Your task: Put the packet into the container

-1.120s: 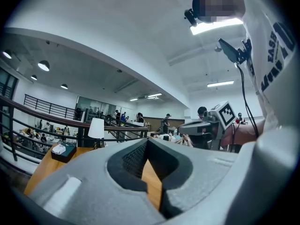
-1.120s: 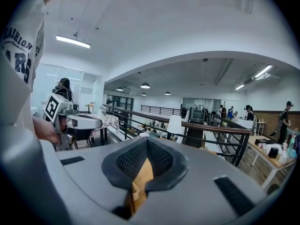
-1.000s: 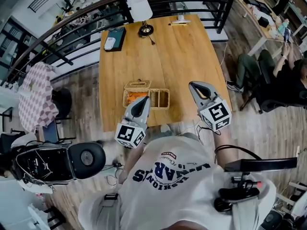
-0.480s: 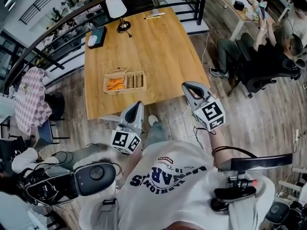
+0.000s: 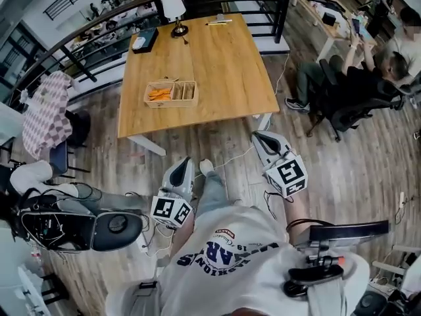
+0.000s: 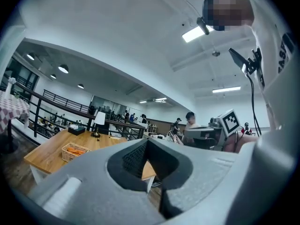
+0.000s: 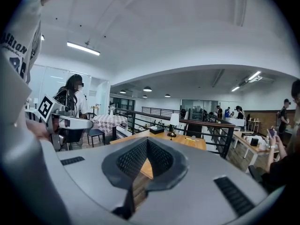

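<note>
The orange packet (image 5: 160, 93) lies in the left compartment of the woven container (image 5: 172, 93), which stands on the wooden surface (image 5: 217, 64) towards its near edge. A lamp (image 5: 174, 5) stands at the far edge. Both tools are held over the wooden floor (image 5: 197, 147), well apart from the surface. The left hand-held gripper (image 5: 183, 163) and the right hand-held gripper (image 5: 258, 136) each have their jaws pressed together on nothing.

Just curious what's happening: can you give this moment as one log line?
left tool: shut, empty | right tool: shut, empty | basket: on table, apart from both tools
</note>
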Motion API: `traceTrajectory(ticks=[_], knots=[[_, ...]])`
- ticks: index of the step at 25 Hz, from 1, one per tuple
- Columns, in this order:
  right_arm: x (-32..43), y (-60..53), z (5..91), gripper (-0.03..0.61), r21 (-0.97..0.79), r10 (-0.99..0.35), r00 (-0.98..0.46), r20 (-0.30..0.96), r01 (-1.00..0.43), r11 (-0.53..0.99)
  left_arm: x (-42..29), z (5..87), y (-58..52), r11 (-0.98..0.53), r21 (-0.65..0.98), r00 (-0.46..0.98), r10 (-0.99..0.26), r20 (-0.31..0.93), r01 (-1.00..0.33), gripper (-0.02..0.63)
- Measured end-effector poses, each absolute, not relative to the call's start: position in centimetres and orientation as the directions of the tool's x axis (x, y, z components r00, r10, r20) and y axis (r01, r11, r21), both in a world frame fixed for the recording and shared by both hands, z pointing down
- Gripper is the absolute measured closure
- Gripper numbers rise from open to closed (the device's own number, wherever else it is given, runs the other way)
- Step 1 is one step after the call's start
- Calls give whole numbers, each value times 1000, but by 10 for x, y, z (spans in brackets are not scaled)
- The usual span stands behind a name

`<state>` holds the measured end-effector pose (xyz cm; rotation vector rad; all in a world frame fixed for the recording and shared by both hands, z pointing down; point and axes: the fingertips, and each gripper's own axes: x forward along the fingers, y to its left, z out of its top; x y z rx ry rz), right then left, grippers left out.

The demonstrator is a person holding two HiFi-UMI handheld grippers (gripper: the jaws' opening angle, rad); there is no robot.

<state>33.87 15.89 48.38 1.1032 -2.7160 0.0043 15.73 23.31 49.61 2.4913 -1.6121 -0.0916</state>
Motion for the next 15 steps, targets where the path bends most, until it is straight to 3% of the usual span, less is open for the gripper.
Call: traceTrajectory(ticks=[8, 15], knots=[[316, 214, 466, 570, 121, -720, -677, 153, -710, 694, 129, 481, 277, -443, 150, 446, -895, -13, -884, 611], [367, 195, 444, 570, 132, -770, -621, 147, -759, 638, 196, 447, 231, -567, 65, 566, -824, -24, -821, 611]])
